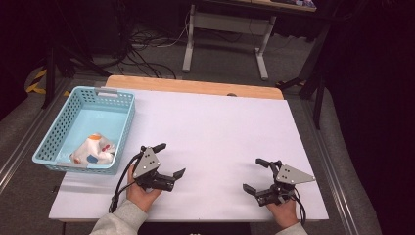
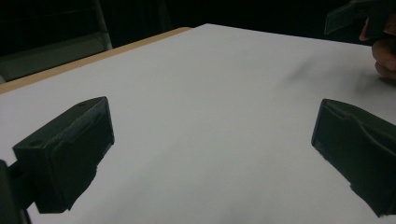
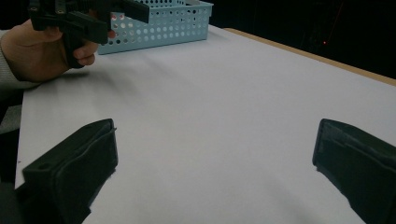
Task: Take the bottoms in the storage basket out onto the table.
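Observation:
My left gripper [image 1: 171,159] stands open near the table's front left, just right of the blue basket [image 1: 54,147]. Nothing lies between its jaws, which stand wide apart over the bare white sheet [image 2: 201,93] in the left gripper view, where this gripper [image 2: 212,140] faces across the table. My right gripper [image 1: 253,175] is open too, at the front right, with only white sheet between its jaws in the right gripper view [image 3: 215,158]. The two grippers point toward each other, well apart. A white packet with orange and blue marks [image 1: 94,149] lies in the basket's near end.
The white sheet [image 1: 215,127] covers most of a wooden table [image 1: 191,85]. The perforated basket [image 3: 159,23] stands behind the left hand [image 3: 42,51] and left gripper [image 3: 79,18]. The right gripper [image 2: 355,14] and hand [image 2: 385,56] sit far off. Cables and desk legs [image 1: 188,44] lie beyond.

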Tool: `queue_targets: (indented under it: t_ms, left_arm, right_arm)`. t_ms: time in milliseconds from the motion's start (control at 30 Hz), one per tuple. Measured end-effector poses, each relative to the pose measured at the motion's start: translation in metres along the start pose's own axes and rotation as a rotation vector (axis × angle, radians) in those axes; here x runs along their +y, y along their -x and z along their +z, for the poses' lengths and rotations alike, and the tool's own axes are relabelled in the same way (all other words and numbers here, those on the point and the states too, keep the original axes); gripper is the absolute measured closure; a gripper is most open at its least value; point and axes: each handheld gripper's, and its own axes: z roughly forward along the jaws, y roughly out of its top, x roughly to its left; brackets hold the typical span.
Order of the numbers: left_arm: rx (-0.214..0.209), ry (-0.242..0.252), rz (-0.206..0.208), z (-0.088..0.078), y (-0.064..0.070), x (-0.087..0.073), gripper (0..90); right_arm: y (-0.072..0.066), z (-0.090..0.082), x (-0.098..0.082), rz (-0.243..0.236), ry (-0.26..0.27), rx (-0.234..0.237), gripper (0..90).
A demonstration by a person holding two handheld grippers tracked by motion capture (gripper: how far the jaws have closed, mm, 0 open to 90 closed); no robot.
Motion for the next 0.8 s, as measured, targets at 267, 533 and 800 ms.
queue_targets:
  t_ms: [267,533,800]
  left_arm:
    - [-0.007,-0.041,0.022,0.001,0.002,0.006,0.2]
    - [-0.021,-0.048,0.016,-0.004,0.000,0.016,0.5]
    - [-0.049,-0.047,0.004,-0.011,-0.002,0.027,0.5]
  right_arm:
    - [0.003,-0.002,-0.001,0.021,0.013,0.002,0.6]
    - [0.002,0.000,-0.001,0.018,0.003,0.005,0.6]
    - [0.002,0.001,-0.001,0.012,-0.003,0.011,0.6]
